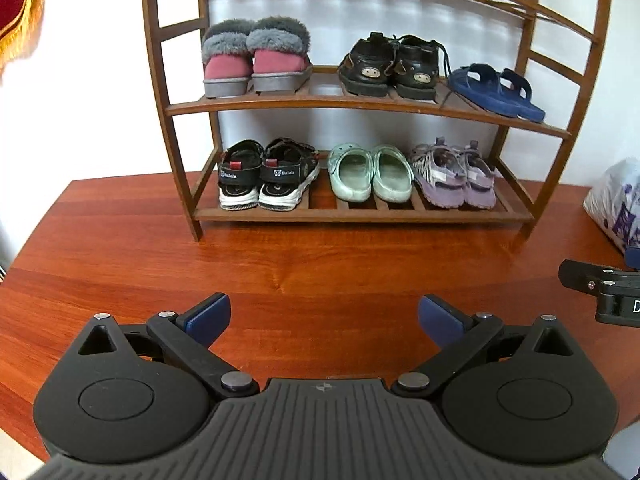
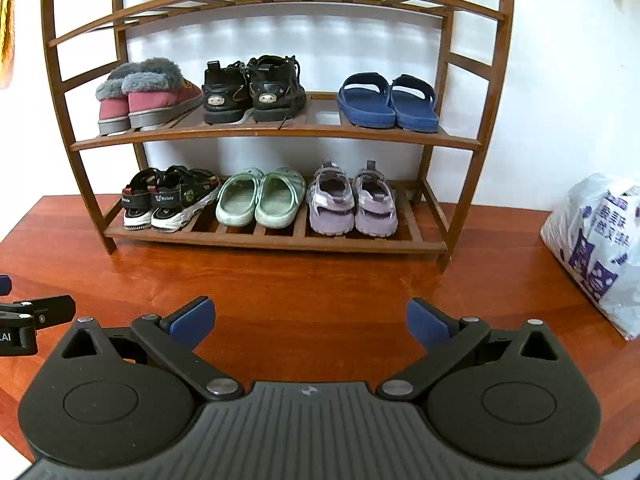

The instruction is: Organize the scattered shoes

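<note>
Neatly, six pairs of shoes sit on the wooden shoe rack [image 2: 276,136], the landmark for all that follows. On its middle shelf, from the rack's left post: pink fur-cuffed boots [image 2: 148,92], black lace-up shoes [image 2: 252,90], blue slides [image 2: 386,100]. On its bottom shelf: black-and-white sandals [image 2: 168,200], pale green clogs [image 2: 260,200], lilac sandals [image 2: 352,202]. Its top shelf holds nothing.

Both claws hang in front of the rack, tilted downward over the red-brown surface [image 2: 300,280]. The left claw [image 1: 324,318] is spread wide with nothing between its blue pads [image 1: 210,316]; the right claw [image 2: 310,320] is likewise spread and bare. They sit side by side, apart.

A printed white plastic bag [image 2: 592,248] lies right of the rack, near the surface's edge. A fringed red cloth [image 1: 18,4] hangs on the wall left of the rack. Between rack and claws the surface is open.
</note>
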A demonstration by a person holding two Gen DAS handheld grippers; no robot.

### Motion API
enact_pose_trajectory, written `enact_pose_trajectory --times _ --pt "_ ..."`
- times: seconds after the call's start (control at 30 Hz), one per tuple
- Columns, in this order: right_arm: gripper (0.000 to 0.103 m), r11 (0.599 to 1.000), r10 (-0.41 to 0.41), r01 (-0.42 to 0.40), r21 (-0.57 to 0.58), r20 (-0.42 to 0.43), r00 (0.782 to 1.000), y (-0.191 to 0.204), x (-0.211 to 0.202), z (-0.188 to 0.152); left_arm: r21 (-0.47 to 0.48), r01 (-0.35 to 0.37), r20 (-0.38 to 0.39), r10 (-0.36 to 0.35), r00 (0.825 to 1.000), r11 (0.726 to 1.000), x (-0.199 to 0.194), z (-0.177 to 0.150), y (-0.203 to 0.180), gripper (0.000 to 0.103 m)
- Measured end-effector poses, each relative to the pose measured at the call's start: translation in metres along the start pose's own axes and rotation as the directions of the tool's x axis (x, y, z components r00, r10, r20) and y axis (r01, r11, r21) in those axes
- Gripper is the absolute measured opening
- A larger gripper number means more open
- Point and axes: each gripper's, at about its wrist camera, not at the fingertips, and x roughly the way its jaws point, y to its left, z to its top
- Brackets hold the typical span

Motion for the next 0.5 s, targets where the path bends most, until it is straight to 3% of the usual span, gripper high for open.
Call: enact_pose_trajectory --times 0.5 --pt "0.102 1.000 0.004 -0.004 -0.003 -0.008 1.000 0.005 -0.026 -0.011 -0.020 -0.001 0.019 0.001 1.000 1.000 -0.022 0.000 -0.004 0.103"
